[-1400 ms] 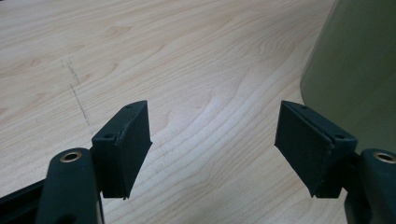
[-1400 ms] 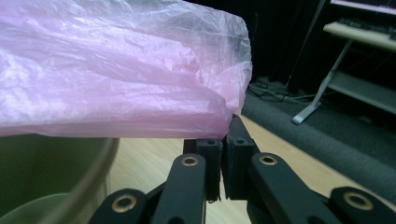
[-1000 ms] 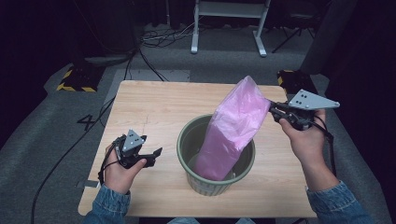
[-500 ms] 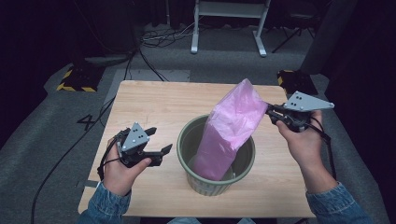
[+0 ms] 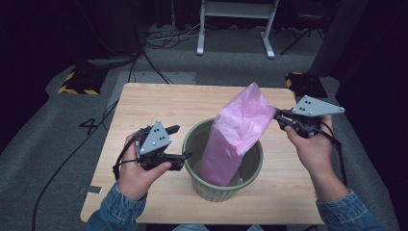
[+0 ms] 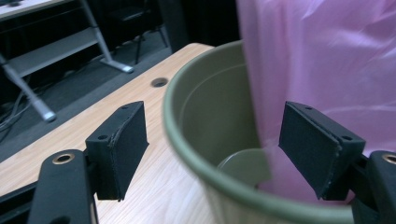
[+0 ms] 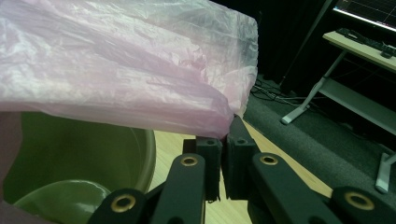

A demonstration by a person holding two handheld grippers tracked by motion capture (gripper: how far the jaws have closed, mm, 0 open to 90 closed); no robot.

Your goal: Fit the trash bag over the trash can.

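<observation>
An olive green bin (image 5: 250,166) stands on the wooden table (image 5: 159,106) near its front edge. A pink plastic bag (image 5: 238,130) rises out of it, its lower end inside the bin. My right gripper (image 5: 276,117) is shut on the bag's upper edge (image 7: 219,116), holding it up to the right of the bin. My left gripper (image 5: 183,142) is open at the bin's left rim; in the left gripper view the rim (image 6: 187,154) passes between the two pads (image 6: 121,149), one outside the bin, the other inside beside the bag (image 6: 327,70).
Grey carpet surrounds the table, with black cables (image 5: 159,41) and a white metal stand (image 5: 235,24) beyond the far edge. Yellow-and-black striped blocks (image 5: 77,82) sit on the floor to the far left and far right. A round hole (image 6: 159,82) marks the tabletop.
My left gripper has risen and moved right, from the table surface up to the bin's left rim. The right gripper and the bag have stayed where they were.
</observation>
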